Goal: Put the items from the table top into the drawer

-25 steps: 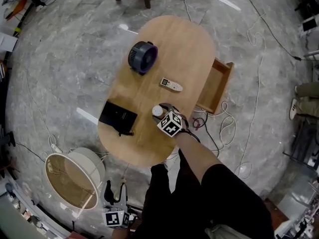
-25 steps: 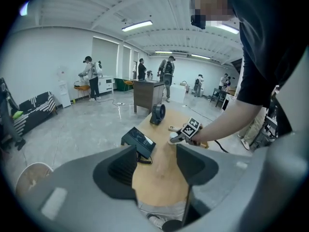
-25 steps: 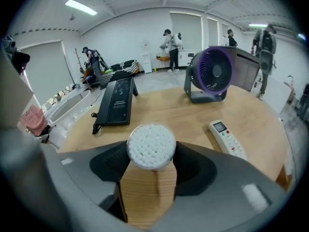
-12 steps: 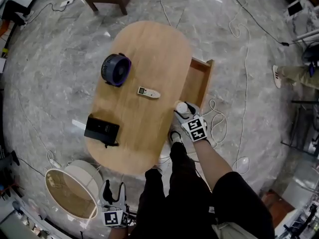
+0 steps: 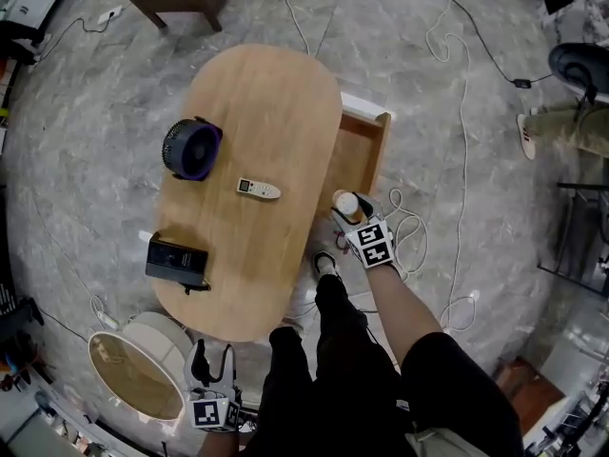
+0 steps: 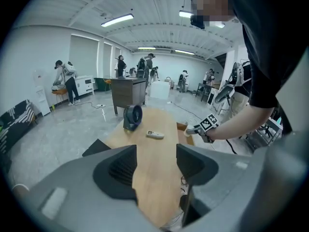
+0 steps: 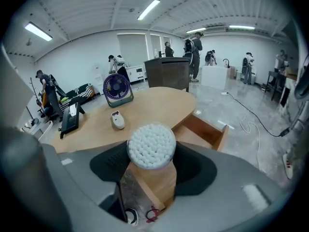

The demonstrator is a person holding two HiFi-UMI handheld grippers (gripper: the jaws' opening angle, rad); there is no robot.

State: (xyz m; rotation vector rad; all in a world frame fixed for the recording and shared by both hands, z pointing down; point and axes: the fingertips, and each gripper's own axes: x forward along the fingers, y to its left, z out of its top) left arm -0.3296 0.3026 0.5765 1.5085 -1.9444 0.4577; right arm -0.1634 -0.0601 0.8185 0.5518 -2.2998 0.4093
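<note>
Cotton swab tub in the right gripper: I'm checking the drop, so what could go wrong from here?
The round clear tub of white cotton swabs, held by the right gripper, hangs over the near edge of the open wooden drawer, not its middle; released now, it might strike the wall and fall to the floor.

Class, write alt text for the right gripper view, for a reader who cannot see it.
The right gripper grips a round cotton-swab tub over the near end of an open wooden drawer. Beyond, a wooden table holds a remote, a purple fan and a black device; people stand far off in a bright hall.
</note>
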